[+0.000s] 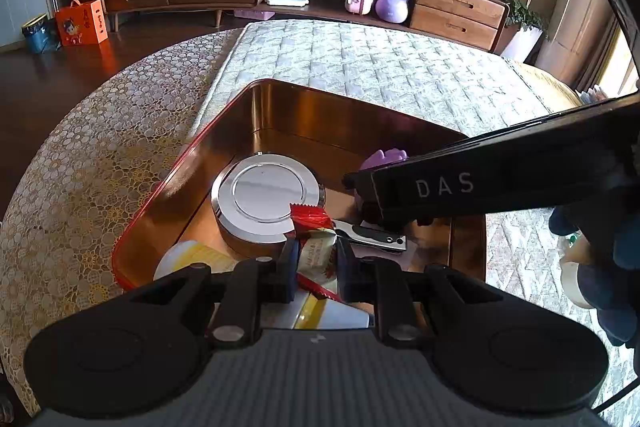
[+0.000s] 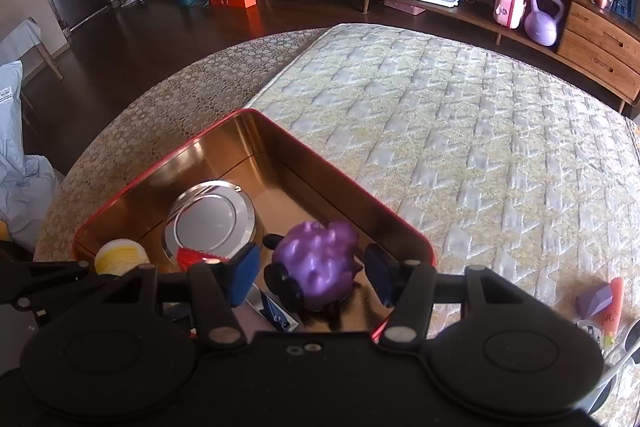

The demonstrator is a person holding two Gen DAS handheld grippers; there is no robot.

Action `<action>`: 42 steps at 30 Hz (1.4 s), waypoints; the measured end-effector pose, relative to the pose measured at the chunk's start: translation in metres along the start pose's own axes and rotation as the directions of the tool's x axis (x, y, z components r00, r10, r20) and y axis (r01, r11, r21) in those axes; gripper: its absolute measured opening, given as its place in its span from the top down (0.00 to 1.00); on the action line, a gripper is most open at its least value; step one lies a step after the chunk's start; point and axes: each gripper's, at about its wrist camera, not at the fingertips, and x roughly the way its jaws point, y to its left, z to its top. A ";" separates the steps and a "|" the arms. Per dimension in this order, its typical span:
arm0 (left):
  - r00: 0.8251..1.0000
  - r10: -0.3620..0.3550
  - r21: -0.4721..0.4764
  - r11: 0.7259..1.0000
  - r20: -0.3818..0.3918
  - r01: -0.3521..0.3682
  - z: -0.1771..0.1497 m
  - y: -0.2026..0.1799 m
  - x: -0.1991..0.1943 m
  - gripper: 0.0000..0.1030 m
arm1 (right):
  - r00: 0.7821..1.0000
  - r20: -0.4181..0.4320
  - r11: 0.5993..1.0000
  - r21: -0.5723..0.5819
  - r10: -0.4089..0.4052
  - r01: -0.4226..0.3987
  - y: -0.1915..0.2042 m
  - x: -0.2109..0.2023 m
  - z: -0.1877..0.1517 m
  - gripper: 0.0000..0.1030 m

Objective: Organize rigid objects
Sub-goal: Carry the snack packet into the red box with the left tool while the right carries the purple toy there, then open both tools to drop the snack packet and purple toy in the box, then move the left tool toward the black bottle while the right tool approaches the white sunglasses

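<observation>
A red tin box with a gold inside stands on the table; it also shows in the right wrist view. In it lie a round silver tin, a yellow-white tub, a metal clip and a purple bumpy toy. My left gripper is shut on a red and gold snack packet just above the box. My right gripper is open, its pads on either side of the purple toy, not touching it. Its body crosses the left wrist view.
The box sits on a lace-covered round table with a quilted mat. A purple block and an orange carrot toy lie on the mat at the right. A wooden sideboard stands behind.
</observation>
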 end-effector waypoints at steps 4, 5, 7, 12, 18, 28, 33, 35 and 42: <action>1.000 0.001 -0.005 1.000 -0.016 -0.002 0.001 -0.003 0.001 0.82 | 1.000 0.009 1.000 -0.009 0.011 -0.011 0.004 -0.009 -0.001 0.44; 1.000 0.002 -0.004 1.000 -0.018 -0.003 0.001 -0.004 0.001 0.82 | 1.000 0.011 1.000 -0.011 0.013 -0.012 0.005 -0.011 -0.002 0.43; 1.000 0.007 -0.007 1.000 -0.023 -0.007 0.001 -0.006 0.001 0.82 | 1.000 0.012 1.000 -0.011 0.016 -0.016 0.005 -0.015 -0.003 0.43; 1.000 0.000 -0.018 1.000 -0.029 0.000 0.002 -0.010 -0.003 0.78 | 0.999 0.023 0.999 -0.010 0.031 -0.031 0.007 -0.026 -0.006 0.40; 1.000 -0.024 -0.029 0.999 -0.002 0.024 0.000 -0.015 -0.016 0.47 | 0.998 0.034 0.998 0.009 0.055 -0.055 0.006 -0.039 -0.010 0.38; 1.000 0.019 -0.024 1.000 0.020 -0.019 -0.006 -0.026 -0.035 0.31 | 0.995 0.084 0.998 0.024 0.054 -0.057 0.000 -0.069 -0.018 0.18; 1.000 0.013 -0.025 1.000 0.025 -0.013 -0.012 -0.028 -0.044 0.30 | 0.993 0.098 0.998 0.026 0.057 -0.060 -0.007 -0.083 -0.027 0.10; 0.999 0.004 -0.035 0.999 0.035 -0.003 -0.014 -0.029 -0.048 0.21 | 0.993 0.102 0.998 0.026 0.059 -0.062 -0.011 -0.089 -0.031 0.07; 0.999 0.000 -0.046 0.999 0.045 0.002 -0.016 -0.039 -0.055 0.20 | 0.989 0.138 0.997 0.041 0.056 -0.062 -0.034 -0.114 -0.051 0.00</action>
